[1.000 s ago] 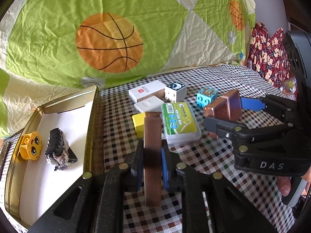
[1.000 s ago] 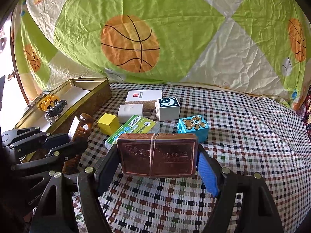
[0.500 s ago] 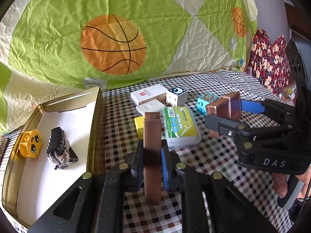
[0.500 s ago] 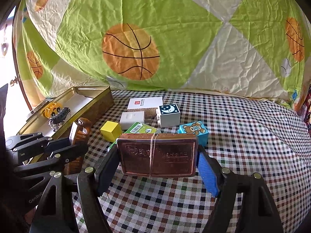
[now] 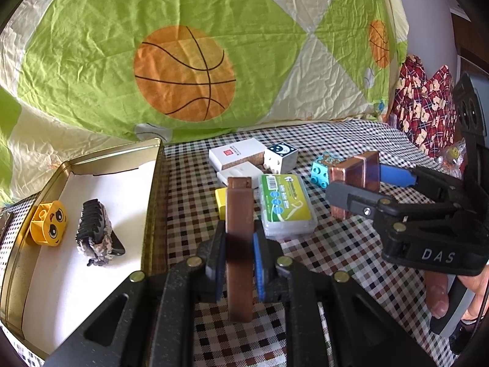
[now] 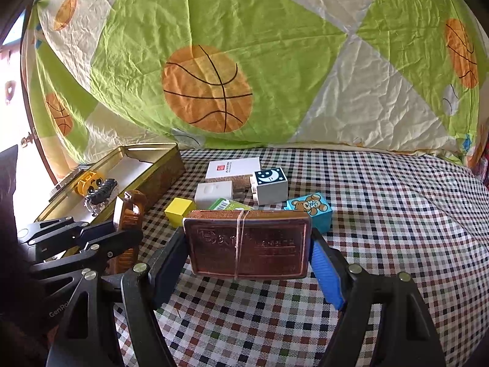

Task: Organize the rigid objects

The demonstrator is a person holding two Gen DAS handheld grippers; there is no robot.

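left claw [image 5: 240,258]: pinching a narrow brown bar-shaped block [image 5: 239,235], held upright above the checked cloth [image 5: 342,143]
right claw [image 6: 248,267]: clamped on a flat copper-coloured embossed rectangular plate [image 6: 247,243], broad face to camera
loose pile: green-labelled clear plastic case [image 5: 285,206], yellow cube [image 6: 179,211], white boxes, blue bear brick [image 6: 310,209], just beyond both claws
gold metal tin [image 5: 152,180]: left side, holds yellow face brick [image 5: 49,223] and dark hair clip [image 5: 94,232]

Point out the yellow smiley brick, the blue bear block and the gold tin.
yellow smiley brick [image 5: 50,222]: left wrist view, on its printed face.
blue bear block [image 6: 310,207]: right wrist view, on the bear picture on top.
gold tin [image 5: 154,202]: left wrist view, on its right wall.
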